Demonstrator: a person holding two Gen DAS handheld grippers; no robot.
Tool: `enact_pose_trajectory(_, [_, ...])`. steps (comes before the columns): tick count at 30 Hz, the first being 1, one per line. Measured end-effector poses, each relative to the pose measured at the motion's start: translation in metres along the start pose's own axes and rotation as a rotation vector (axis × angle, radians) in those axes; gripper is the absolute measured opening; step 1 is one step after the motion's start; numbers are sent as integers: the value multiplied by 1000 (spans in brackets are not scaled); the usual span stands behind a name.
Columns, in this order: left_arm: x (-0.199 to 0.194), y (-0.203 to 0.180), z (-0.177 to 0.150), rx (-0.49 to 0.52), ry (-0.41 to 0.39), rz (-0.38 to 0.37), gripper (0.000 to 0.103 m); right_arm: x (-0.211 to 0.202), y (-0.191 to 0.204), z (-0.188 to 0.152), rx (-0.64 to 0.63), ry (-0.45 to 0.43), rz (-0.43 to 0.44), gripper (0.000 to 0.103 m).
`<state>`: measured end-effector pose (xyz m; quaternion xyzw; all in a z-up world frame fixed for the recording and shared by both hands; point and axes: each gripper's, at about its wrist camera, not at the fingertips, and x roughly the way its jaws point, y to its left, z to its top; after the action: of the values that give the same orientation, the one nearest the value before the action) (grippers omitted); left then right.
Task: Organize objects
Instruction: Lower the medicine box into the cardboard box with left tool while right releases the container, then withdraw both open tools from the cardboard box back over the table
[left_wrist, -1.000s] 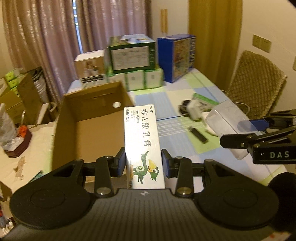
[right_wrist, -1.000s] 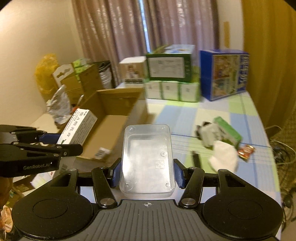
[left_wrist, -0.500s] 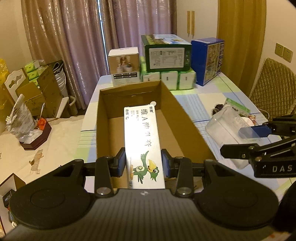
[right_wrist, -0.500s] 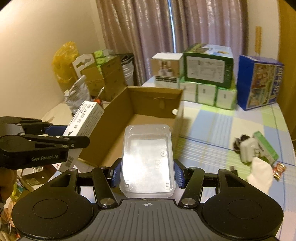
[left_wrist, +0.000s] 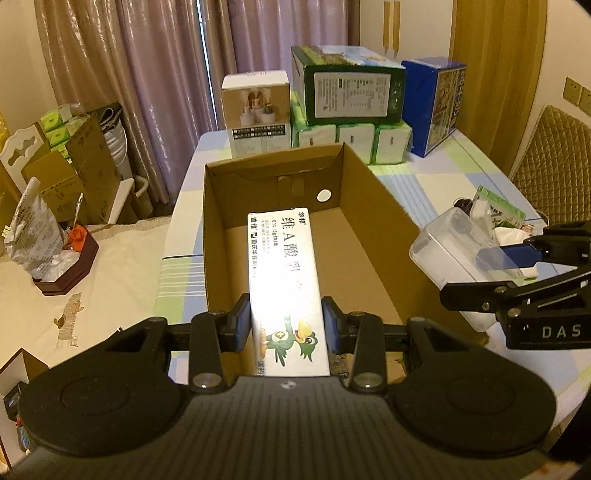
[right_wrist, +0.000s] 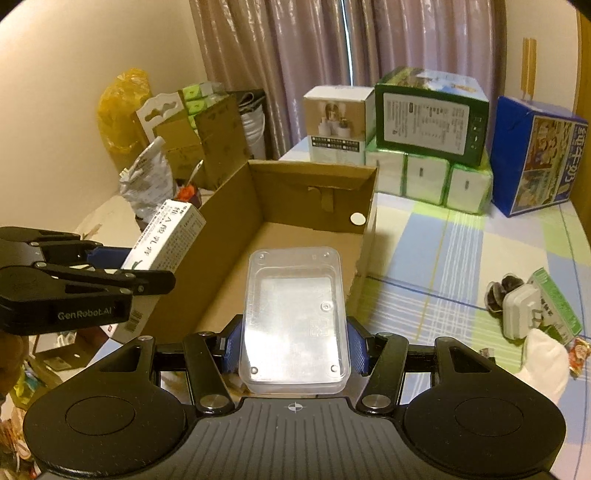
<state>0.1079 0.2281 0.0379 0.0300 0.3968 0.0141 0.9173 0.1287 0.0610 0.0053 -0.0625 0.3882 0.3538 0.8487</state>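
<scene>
In the left wrist view, the left gripper (left_wrist: 287, 325) holds a white medicine box (left_wrist: 286, 280) between its two fingers; the blue pads (left_wrist: 242, 323) press the long sides of the box near its lower end, where a green cartoon bird is printed. The box runs lengthwise away from the camera, from the lower centre of the frame up toward the middle, and its far end reaches over the open cardboard box (left_wrist: 373, 221). The cardboard box fills the centre of the frame, its inside bare brown with a round hole in the far wall.

At the right edge of the same view, the right gripper (left_wrist: 517, 266) comes in from the side, gripping a clear plastic container (left_wrist: 454, 243) that hangs just beside the right wall of the cardboard box.

In the right wrist view, the right gripper (right_wrist: 294, 347) clamps the clear plastic container (right_wrist: 295, 317) by its long sides, its blue pads (right_wrist: 356, 345) tight against the plastic. The container lies flat in the lower centre of the frame, its far end over the near part of the cardboard box (right_wrist: 314, 184). At the left edge, the left gripper (right_wrist: 122, 266) carries the white medicine box (right_wrist: 166, 232) over the box's left wall.

Stacked cartons (right_wrist: 428, 114) stand on the checked tablecloth (right_wrist: 443, 258) in the upper right.
</scene>
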Motion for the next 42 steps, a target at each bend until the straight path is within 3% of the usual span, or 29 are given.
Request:
enact_pose_trajectory(10, [38,7,9,-13,18,1,36,24,-8,9,10,8,10,53])
enact_pose_trajectory(11, [42,9,9,-17,18,15,44,25,-9,9,12,9,10,53])
enact_pose_trajectory(13, [43,12,9,-21,13,40,47,26,-10,9,14,9,12,53])
enact_pose_trajectory(26, [16,27,2,-71,-24,42,48,31,-3,11,30,-31,44,54])
enact_pose_trajectory(30, [8,28,-2,-71,-30,54,48,26,-12,13,96,-78,70,67])
enact_pose_trajectory(42, [-27,9,-19,-120,-52,32,64,-29,-32,-18,161,-100,31,69])
